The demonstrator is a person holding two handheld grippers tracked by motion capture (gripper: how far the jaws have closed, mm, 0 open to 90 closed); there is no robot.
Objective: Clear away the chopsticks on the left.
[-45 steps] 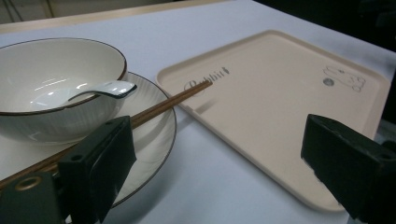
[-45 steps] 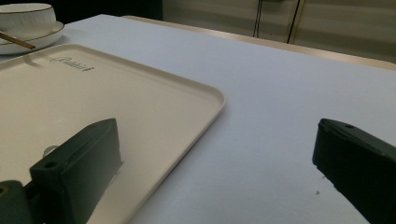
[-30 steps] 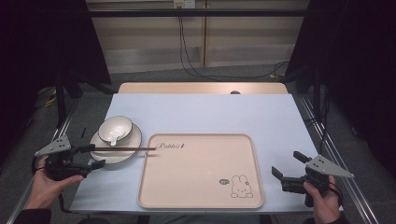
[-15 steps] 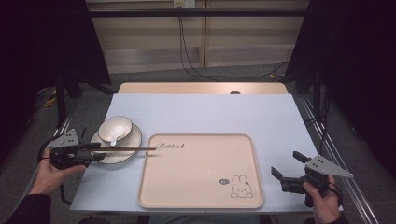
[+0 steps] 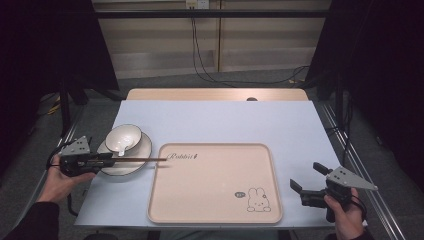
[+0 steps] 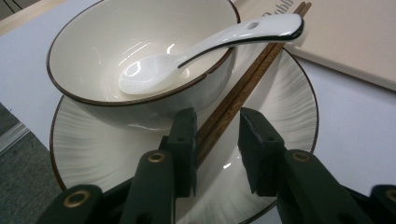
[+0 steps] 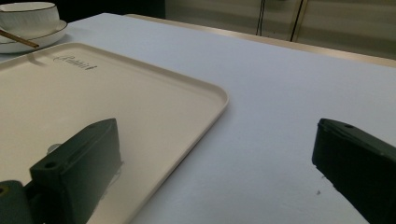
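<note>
Over the ribbed white ceramic plate (image 6: 285, 100), the left gripper (image 6: 217, 135) straddles dark wooden chopsticks (image 6: 243, 84), fingers (image 6: 184, 140) unclenched, seemingly poised to grasp; right gripper (image 5: 306, 178) released.

- One bowl (image 5: 122, 138)
- One plate (image 5: 135, 161)
- One white spoon (image 6: 196, 51)
- Two brown chopsticks (image 6: 238, 84)
- One beige tray (image 5: 215, 195)
- Two grippers: left gripper (image 5: 102, 159), right gripper (image 5: 306, 178)

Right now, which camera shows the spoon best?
The left gripper view: the spoon is close and sharp, its scoop in the bowl and its handle over the rim. In the high view it is a tiny white shape. In the right gripper view, I cannot make it out.
</note>
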